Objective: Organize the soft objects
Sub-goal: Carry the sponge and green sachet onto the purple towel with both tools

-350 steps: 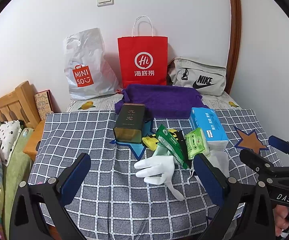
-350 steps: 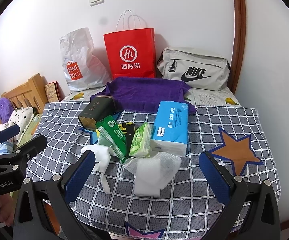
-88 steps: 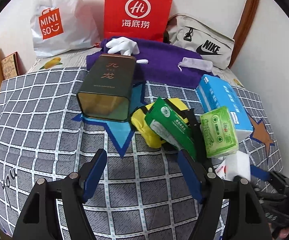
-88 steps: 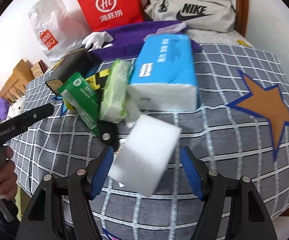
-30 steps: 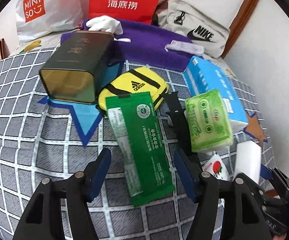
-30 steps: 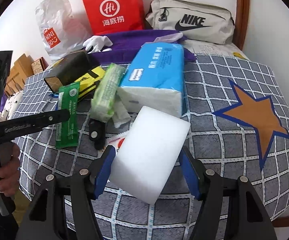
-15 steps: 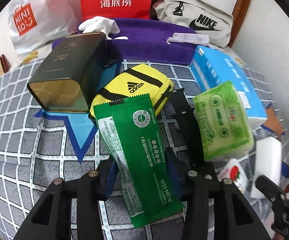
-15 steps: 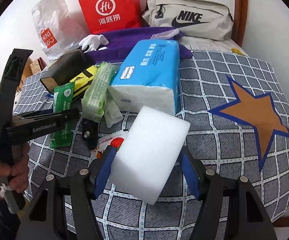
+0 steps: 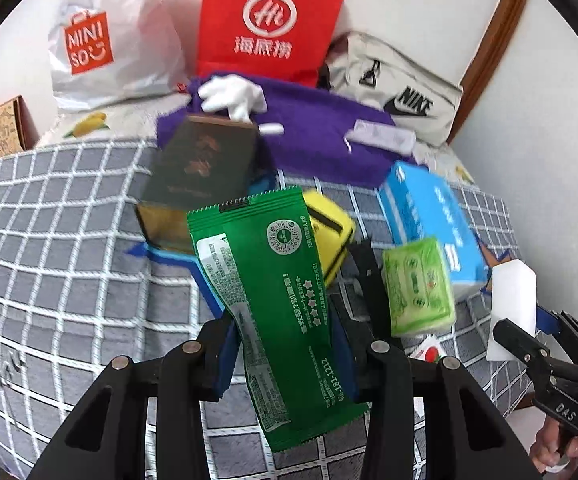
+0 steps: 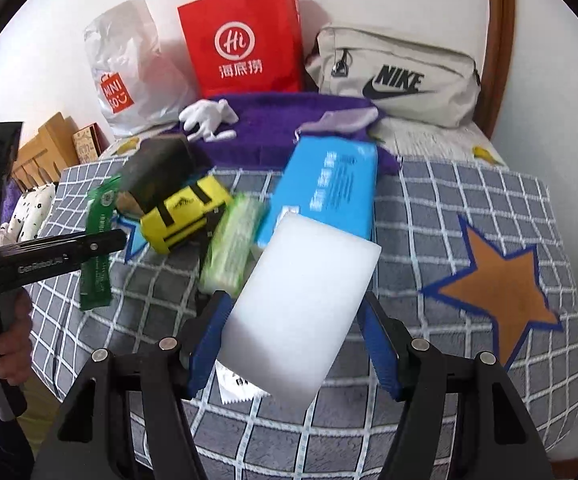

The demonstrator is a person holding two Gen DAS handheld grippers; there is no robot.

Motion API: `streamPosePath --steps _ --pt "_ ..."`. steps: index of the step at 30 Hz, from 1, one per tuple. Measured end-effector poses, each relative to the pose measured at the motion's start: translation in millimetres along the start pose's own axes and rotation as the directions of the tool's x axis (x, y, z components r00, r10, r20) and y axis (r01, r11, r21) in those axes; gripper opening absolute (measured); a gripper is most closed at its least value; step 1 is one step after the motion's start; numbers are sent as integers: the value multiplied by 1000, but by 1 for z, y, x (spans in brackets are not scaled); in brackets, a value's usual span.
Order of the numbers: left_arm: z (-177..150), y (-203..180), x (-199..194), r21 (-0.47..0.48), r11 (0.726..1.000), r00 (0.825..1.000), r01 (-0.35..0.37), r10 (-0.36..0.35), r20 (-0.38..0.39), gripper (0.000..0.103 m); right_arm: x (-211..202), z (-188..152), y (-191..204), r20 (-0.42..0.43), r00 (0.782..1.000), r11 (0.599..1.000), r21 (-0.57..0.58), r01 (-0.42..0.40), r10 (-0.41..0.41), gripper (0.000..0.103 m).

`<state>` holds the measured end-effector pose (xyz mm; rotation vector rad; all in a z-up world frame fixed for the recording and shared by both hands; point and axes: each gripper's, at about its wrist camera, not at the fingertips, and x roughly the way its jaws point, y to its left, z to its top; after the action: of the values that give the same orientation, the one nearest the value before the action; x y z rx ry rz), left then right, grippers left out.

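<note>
Grippers both loaded: left gripper [image 9: 285,344] has just clamped the green wet-wipe pack [image 9: 273,304], clear of the checked blanket [image 9: 69,248]; right gripper [image 10: 295,340] pinches the white foam block [image 10: 301,304]. Carry step, I'd say; next, both need setting on the purple towel [image 10: 285,128] beside the white glove [image 10: 207,118].

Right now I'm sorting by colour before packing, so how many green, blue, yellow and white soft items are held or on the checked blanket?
Green: 2, long packet, tissue pack
Blue: 1, tissue pack
Yellow: 1, pouch
White: 1, sponge
Total: 5
</note>
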<state>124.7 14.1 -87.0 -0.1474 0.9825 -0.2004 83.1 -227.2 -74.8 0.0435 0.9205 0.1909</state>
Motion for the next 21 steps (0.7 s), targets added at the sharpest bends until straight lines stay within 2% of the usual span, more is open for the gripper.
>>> streamPosePath --steps 9,21 --pt "37 23 -19 -33 999 998 -39 40 57 39 -5 48 5 46 999 999 -34 -10 12 65" --pt "90 40 -2 -54 998 998 -20 23 54 39 21 115 -5 50 999 1000 -29 -1 3 65"
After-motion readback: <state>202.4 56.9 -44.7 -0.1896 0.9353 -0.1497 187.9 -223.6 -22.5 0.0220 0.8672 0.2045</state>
